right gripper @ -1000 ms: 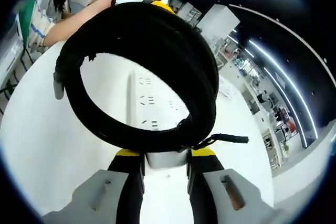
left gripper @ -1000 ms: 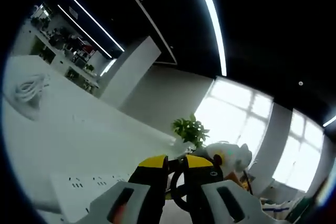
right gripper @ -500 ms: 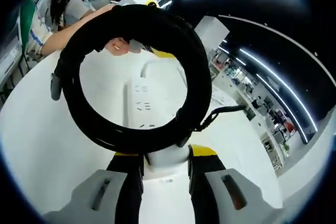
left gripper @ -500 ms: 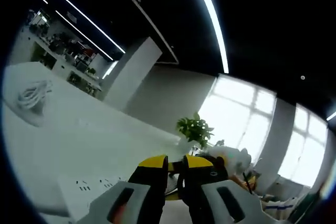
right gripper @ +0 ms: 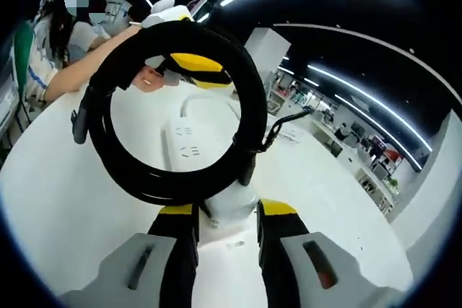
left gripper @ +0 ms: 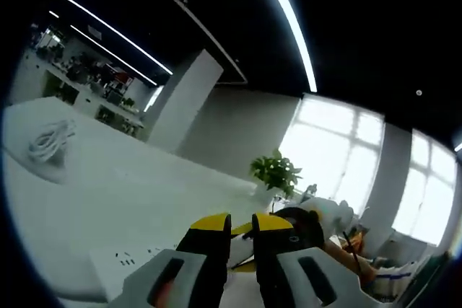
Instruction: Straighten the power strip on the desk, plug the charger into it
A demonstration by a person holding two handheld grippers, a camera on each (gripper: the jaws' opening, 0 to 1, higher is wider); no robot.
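Note:
My right gripper (right gripper: 225, 210) is shut on a white charger (right gripper: 231, 201), whose black cable coil (right gripper: 245, 106) stands up in front of the camera. Through the ring I see the white power strip (right gripper: 189, 142) lying flat on the white desk (right gripper: 65, 200), sockets up, its white cord curving away at the far end. At that far end is my left gripper (right gripper: 192, 70), yellow-tipped, in a hand. In the left gripper view my left gripper (left gripper: 241, 223) has its jaws close together with nothing visible between them. The power strip (left gripper: 123, 263) lies low at left, and the black coil (left gripper: 307, 227) is just beyond the right jaw.
A loose white cable bundle (left gripper: 47, 138) lies far off on the desk. A potted plant (left gripper: 278, 171) stands at the desk's far edge before bright windows. A person (right gripper: 54, 48) sits at the left side of the desk, an arm reaching across it.
The right gripper with the charger has lifted and tilted back, so the strip looks smaller and farther. The left gripper's yellow jaws now show through the coil. The left view drifted only slightly.

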